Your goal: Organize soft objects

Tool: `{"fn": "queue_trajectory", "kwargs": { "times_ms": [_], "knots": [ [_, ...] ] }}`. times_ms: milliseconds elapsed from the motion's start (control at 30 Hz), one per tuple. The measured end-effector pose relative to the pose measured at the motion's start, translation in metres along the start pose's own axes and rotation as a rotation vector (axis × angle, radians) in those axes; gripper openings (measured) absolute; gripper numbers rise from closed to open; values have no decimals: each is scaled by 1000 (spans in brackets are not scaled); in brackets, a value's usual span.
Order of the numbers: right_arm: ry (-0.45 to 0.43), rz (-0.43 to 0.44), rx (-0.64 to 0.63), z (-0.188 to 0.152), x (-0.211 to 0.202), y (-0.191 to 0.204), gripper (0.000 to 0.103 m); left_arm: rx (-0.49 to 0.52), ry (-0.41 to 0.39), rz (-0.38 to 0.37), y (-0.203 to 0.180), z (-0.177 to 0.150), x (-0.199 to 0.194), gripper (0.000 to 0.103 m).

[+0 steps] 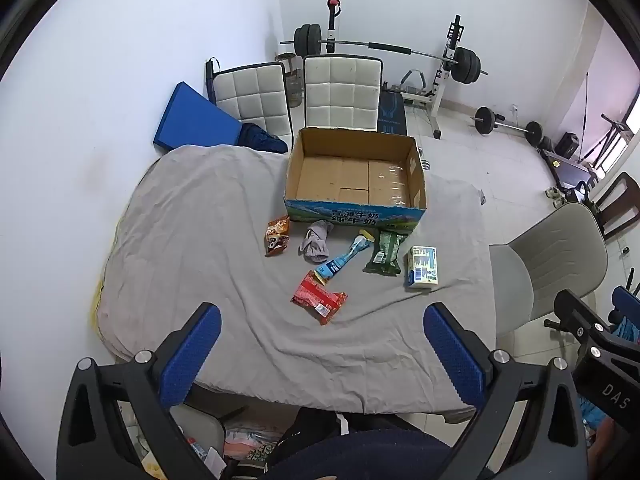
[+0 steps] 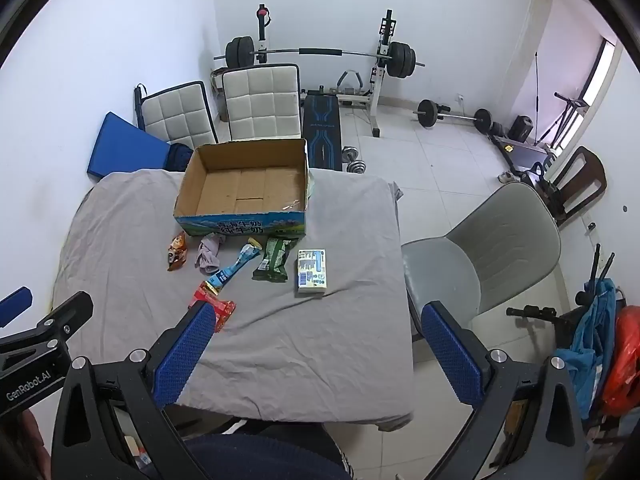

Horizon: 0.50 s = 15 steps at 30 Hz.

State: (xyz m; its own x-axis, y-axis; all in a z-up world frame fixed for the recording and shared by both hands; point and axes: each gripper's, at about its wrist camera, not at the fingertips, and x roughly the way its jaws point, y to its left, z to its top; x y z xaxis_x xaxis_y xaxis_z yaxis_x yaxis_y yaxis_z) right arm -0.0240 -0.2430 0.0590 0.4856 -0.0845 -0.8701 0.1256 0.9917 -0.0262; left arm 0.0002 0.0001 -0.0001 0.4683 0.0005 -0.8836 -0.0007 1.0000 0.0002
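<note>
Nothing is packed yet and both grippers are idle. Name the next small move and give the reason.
Probably lower the open left gripper onto the red snack packet. It is the nearest item on the grey cloth, and the cardboard box holds nothing. The right gripper is also open.

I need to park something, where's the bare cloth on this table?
Bare grey cloth lies left of the cardboard box and orange snack bag, and between the red packet and the near edge. Crowded: the strip before the box.

On the grey-covered table [image 1: 192, 240]: one open cardboard box [image 1: 354, 200], four snack packets [image 1: 318, 298], one grey sock [image 1: 316, 240], one tissue pack [image 1: 422, 268]. Beyond its far edge, two white chairs [image 1: 340, 92].
</note>
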Motion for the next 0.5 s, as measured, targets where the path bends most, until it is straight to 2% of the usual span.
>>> {"fn": "queue_trajectory", "kwargs": {
  "times_ms": [500],
  "knots": [
    [32, 0, -6, -8, 12, 6, 103, 1, 24, 15, 7, -2, 5, 103]
  ]
}}
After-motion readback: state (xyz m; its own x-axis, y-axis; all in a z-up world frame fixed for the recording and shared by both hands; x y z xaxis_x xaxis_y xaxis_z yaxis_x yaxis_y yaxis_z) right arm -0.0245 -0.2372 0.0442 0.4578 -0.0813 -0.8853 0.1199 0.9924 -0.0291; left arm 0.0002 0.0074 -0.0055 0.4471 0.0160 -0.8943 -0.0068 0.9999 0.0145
